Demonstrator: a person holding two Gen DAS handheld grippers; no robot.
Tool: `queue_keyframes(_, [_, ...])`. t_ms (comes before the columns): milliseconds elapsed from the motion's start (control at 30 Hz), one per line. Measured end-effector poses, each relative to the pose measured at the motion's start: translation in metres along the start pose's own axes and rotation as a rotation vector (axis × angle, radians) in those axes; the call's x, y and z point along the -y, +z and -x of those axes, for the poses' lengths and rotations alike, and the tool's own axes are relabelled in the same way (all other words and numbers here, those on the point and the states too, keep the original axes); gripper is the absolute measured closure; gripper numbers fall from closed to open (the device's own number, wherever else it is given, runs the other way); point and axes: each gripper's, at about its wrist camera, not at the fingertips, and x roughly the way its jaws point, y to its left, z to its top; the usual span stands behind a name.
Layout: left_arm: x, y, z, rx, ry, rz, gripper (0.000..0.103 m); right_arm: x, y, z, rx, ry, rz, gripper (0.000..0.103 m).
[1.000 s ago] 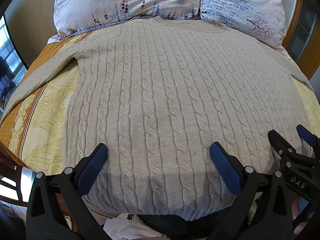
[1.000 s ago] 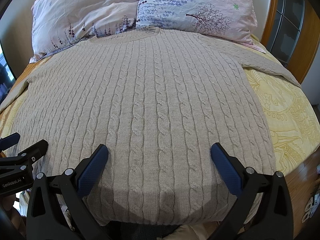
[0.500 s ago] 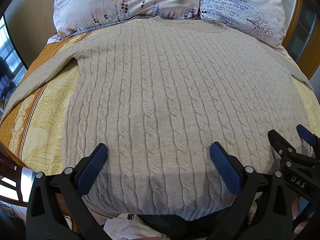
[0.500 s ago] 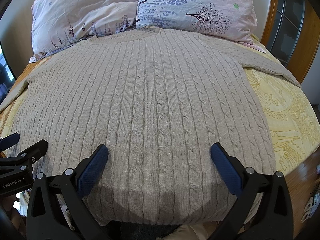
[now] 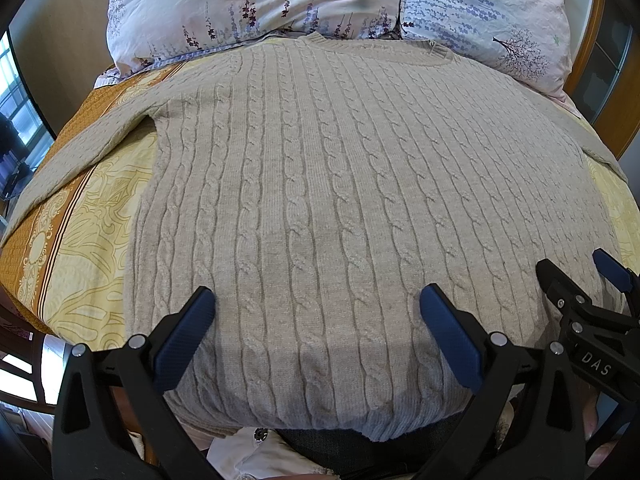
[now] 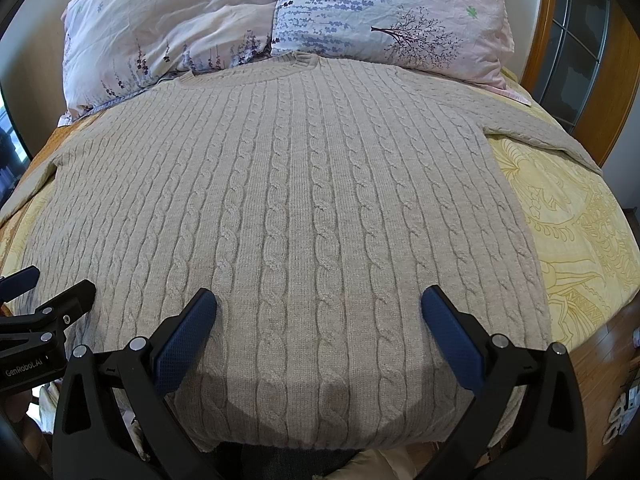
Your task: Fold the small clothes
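One beige sweater (image 5: pixel 340 200) on bed (image 6: pixel 580 232); two pillows (image 6: pixel 392 16). Left gripper (image 5: pixel 316 320), "GenRobot.AI", right gripper (image 6: pixel 318 320), "DAS": jaws apart.

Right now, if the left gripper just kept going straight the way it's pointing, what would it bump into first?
Most likely the beige cable-knit sweater spread flat on the bed. The left gripper is open over its lower part, not gripping it. Beyond the collar lie the floral pillows, though depth is hard to judge.

Left tool (image 5: pixel 316 312) and right tool (image 6: pixel 318 312) side by side, blue-padded fingers spread wide.
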Motion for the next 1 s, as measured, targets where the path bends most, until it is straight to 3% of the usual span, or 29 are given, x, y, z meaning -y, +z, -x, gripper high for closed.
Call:
queue_keyframes(767, [0.0, 0.0001, -0.0001, -0.002, 0.0, 0.0, 0.002, 0.0, 0.0011, -0.0021, 0.004, 0.015, 0.021, 0.001])
queue_keyframes(1000, [0.0, 0.004, -0.0006, -0.02, -0.001, -0.004, 0.002, 0.0009, 0.0006, -0.0025, 0.044, 0.036, 0.05, 0.001])
